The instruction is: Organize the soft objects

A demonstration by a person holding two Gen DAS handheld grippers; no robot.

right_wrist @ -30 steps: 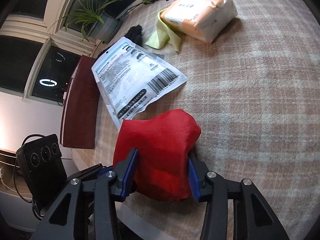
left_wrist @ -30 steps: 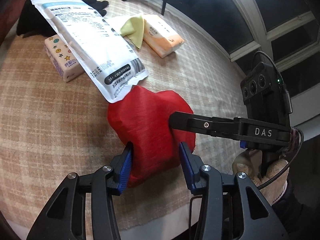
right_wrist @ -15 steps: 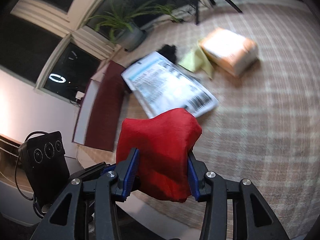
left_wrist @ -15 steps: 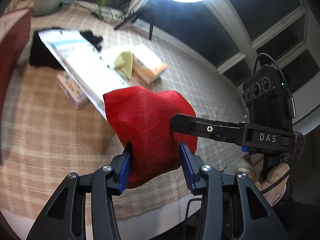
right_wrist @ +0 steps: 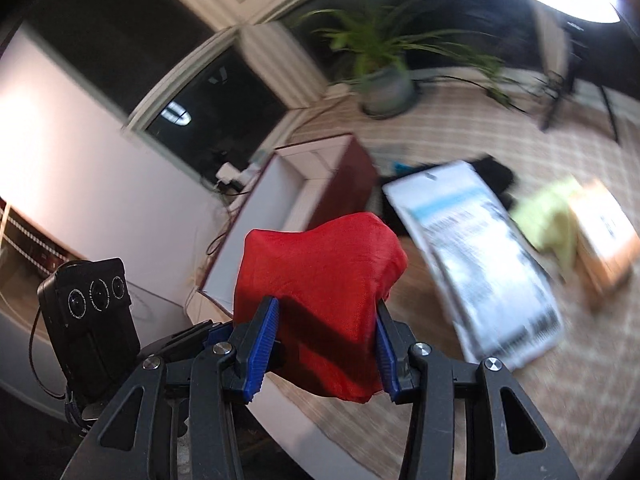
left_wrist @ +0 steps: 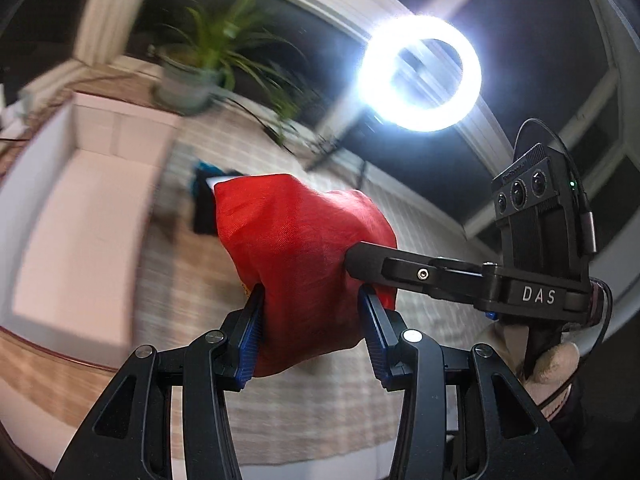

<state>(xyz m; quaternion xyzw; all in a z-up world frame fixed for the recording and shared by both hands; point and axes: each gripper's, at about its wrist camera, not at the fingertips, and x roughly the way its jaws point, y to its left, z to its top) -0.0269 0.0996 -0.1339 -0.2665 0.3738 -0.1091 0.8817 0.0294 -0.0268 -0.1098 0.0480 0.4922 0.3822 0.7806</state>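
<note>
Gripping red cloth bundle [left_wrist: 304,256], white-lined box [right_wrist: 280,208] open

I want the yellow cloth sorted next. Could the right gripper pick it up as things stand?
Probably not: the right gripper is clamped on the red cloth, as is the left. The yellow cloth lies uncovered.

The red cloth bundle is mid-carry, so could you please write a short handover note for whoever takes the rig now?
Left tongs: shut on the red cloth bundle.
Right tongs: shut on the same bundle, which hangs clear of the table.
White-lined box: open, nothing visible inside.
On the checked tablecloth: white pouch, yellow-green cloth, orange tissue pack, black fabric.
Done: bundle lifted.
Left: probably box it, then the rest.
</note>
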